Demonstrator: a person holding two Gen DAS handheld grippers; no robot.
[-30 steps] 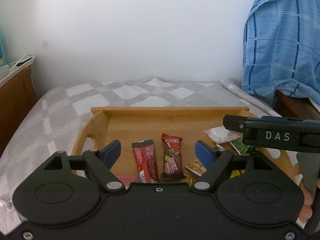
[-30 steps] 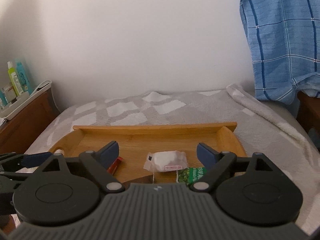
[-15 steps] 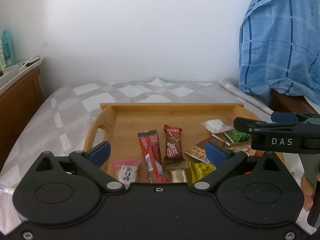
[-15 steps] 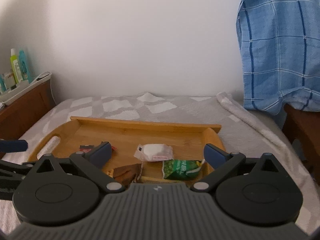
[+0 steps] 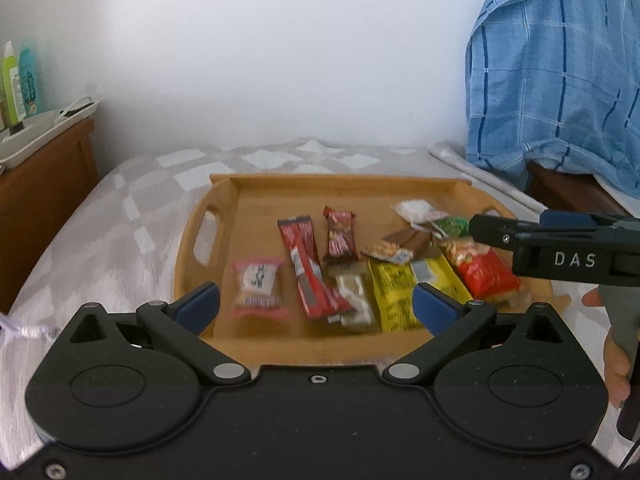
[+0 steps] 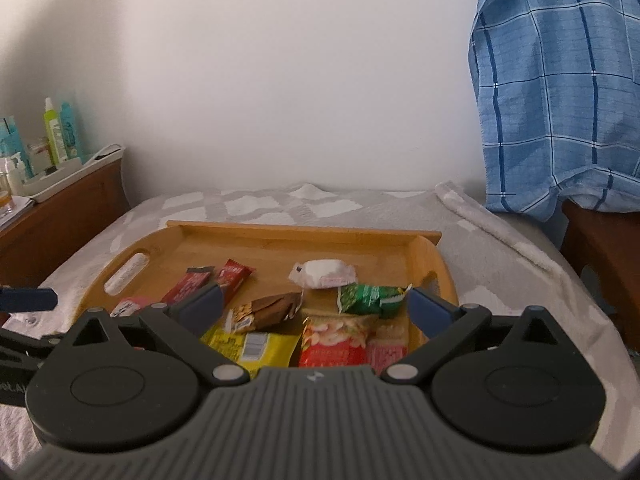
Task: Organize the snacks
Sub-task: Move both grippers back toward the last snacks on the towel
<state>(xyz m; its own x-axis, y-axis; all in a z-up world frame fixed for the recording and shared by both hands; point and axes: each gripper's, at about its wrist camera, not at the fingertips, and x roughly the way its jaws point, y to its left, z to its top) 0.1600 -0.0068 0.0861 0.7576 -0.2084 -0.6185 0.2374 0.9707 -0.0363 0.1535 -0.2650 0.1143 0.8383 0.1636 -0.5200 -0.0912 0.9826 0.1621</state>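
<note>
While both sets of jaws hang released and empty, we hover over the wooden tray (image 5: pixel 224 184). Ahead of our left gripper (image 5: pixel 316 304) lie separated bars; ahead of our right gripper (image 6: pixel 314 304), overlapping packets need sorting.

Blue plaid shirt (image 6: pixel 560 92) hangs beside checked blanket (image 6: pixel 280 204)

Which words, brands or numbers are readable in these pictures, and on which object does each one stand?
"DAS": white letters on the side of the right gripper.
Snack wrappers in the wooden tray: printing too blurred to read.
Bottles on the side cabinet: labels too small to read.
</note>
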